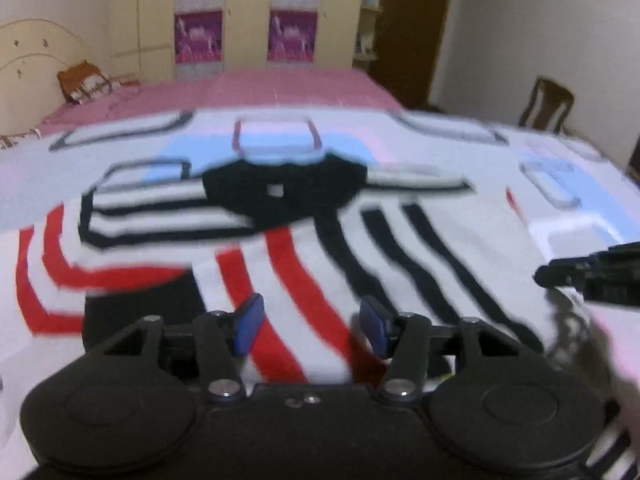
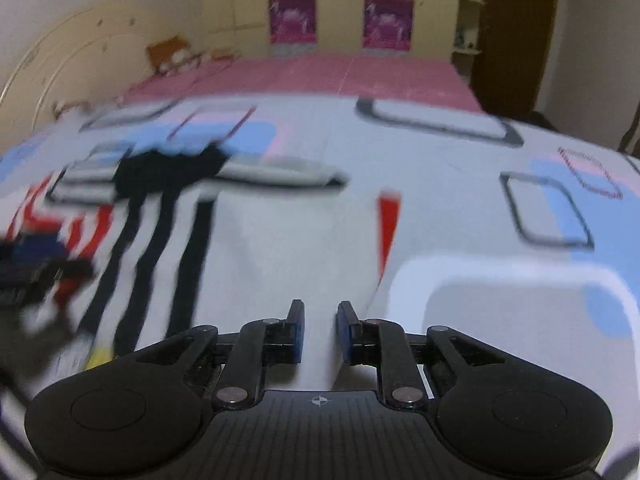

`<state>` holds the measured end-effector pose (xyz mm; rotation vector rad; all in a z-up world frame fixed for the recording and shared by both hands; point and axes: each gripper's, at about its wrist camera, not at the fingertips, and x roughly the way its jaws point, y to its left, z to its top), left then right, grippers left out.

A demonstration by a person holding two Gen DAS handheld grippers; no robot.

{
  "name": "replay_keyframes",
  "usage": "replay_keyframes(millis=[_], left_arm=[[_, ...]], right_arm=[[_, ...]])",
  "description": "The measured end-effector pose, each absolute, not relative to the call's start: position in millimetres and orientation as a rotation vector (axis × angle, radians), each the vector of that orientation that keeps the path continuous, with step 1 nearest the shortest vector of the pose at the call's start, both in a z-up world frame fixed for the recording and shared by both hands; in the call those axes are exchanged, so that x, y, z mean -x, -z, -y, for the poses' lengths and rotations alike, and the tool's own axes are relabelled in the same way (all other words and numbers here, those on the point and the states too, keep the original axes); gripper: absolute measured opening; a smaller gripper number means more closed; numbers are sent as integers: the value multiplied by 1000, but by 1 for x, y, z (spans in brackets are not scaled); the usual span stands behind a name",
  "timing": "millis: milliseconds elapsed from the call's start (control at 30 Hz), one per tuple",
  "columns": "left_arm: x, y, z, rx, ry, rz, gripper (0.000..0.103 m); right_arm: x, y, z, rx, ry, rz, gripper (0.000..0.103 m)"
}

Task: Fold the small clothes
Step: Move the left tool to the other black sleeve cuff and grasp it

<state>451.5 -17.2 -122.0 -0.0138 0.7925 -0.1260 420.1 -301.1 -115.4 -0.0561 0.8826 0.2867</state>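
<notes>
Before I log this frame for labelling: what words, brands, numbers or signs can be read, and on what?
None can be read.
Small pale tag in the striped shirt's black collar: too blurred.
Purple panels on the wardrobe: pictures only, any lettering too blurred.

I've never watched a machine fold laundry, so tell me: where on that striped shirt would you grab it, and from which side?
I'd likely pinch the striped shirt at its near hem, coming down from above on the camera's side. It lies flat on the patterned sheet, black collar at the far end, so only a loose edge gives thin fingers something to close on. The left gripper hangs over that edge with its jaws apart.
</notes>
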Motion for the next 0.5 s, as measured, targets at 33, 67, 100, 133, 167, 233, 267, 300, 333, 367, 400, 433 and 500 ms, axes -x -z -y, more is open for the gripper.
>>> replay_keyframes(millis=[33, 67, 100, 133, 167, 233, 267, 300, 333, 367, 400, 433, 500], left_arm=[[-449, 127, 17, 4, 128, -789, 53], [-445, 127, 18, 1, 125, -780, 53], [-444, 124, 18, 4, 121, -785, 53], [-441, 120, 18, 8, 116, -777, 53], [-437, 115, 16, 14, 117, -751, 53], [-429, 111, 15, 0, 128, -732, 54], [-428, 113, 15, -14, 132, -739, 54], [-427, 118, 12, -21, 131, -754, 54], [-427, 123, 9, -18, 127, -770, 56], [-426, 126, 4, 1, 134, -761, 56], [-425, 126, 1, 8, 139, -759, 56], [-426, 125, -1, 4, 147, -761, 56], [-426, 123, -3, 1, 153, -761, 56]], right_arm=[[-410, 118, 298, 67, -271, -865, 19], [-406, 118, 296, 72, -255, -854, 19], [-403, 117, 295, 70, -242, -857, 19], [-400, 112, 295, 70, -232, -858, 19], [-399, 108, 294, 72, -229, -849, 19], [-390, 99, 291, 58, -261, -828, 19], [-388, 98, 288, 56, -282, -828, 19], [-382, 99, 285, 57, -304, -833, 19], [-381, 107, 280, 72, -323, -863, 19], [-379, 116, 278, 88, -317, -883, 19], [-376, 119, 280, 85, -315, -861, 19], [-376, 118, 281, 73, -308, -864, 19], [-377, 116, 279, 63, -297, -877, 19]])
